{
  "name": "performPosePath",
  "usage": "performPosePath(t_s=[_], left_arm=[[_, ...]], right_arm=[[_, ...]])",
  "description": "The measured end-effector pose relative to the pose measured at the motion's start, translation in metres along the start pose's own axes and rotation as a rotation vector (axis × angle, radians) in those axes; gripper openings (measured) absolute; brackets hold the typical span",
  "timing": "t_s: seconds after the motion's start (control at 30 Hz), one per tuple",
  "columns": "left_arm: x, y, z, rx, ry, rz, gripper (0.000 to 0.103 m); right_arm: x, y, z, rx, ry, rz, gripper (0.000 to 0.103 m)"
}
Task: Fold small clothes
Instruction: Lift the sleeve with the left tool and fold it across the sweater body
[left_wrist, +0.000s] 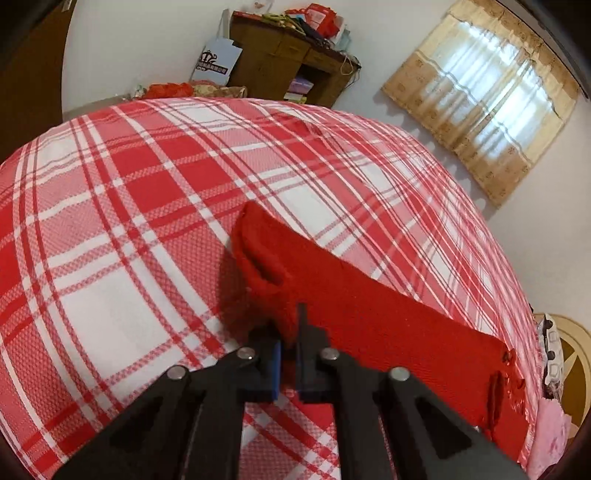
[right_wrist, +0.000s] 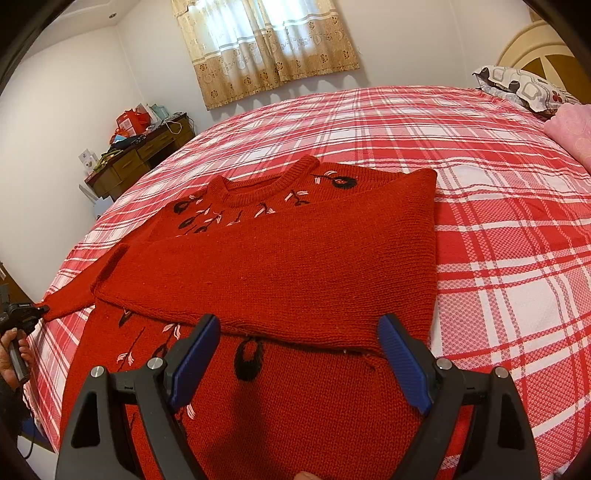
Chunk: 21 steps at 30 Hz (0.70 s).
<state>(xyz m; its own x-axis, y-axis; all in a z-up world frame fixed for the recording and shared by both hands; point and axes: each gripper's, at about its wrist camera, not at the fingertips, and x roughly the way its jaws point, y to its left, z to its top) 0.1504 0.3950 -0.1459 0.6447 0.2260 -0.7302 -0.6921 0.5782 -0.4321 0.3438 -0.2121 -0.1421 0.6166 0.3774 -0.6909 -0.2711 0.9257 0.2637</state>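
Observation:
A red knit sweater (right_wrist: 295, 266) with embroidered flowers lies flat on the plaid bed, its right sleeve folded across the chest. My right gripper (right_wrist: 299, 343) is open and empty, hovering over the sweater's lower body. My left gripper (left_wrist: 290, 341) is shut on the cuff of the left sleeve (left_wrist: 369, 306), which stretches out to the side. In the right wrist view the left gripper (right_wrist: 37, 308) shows at the far left, holding that sleeve end.
The bed has a red and white plaid cover (right_wrist: 480, 184). A patterned pillow (right_wrist: 524, 86) and pink fabric (right_wrist: 572, 129) lie at the head. A cluttered wooden desk (right_wrist: 140, 155) stands by the wall under a curtained window (right_wrist: 266, 44).

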Motion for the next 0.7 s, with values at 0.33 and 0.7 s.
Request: performPosePath(t_s=[0.33,0.7], left_arm=[[-0.032,-0.041,0.007,0.13,-0.049,-0.04,0.005],[-0.064,-0.126,-0.001,0.24,-0.059,-0.194,0.005]], right_arm=[[-0.031,-0.005,0.004,0.041,-0.139,0.012,0.088],[-0.064,-0.035,0.016,0.159,-0.306,-0.156,0.088]])
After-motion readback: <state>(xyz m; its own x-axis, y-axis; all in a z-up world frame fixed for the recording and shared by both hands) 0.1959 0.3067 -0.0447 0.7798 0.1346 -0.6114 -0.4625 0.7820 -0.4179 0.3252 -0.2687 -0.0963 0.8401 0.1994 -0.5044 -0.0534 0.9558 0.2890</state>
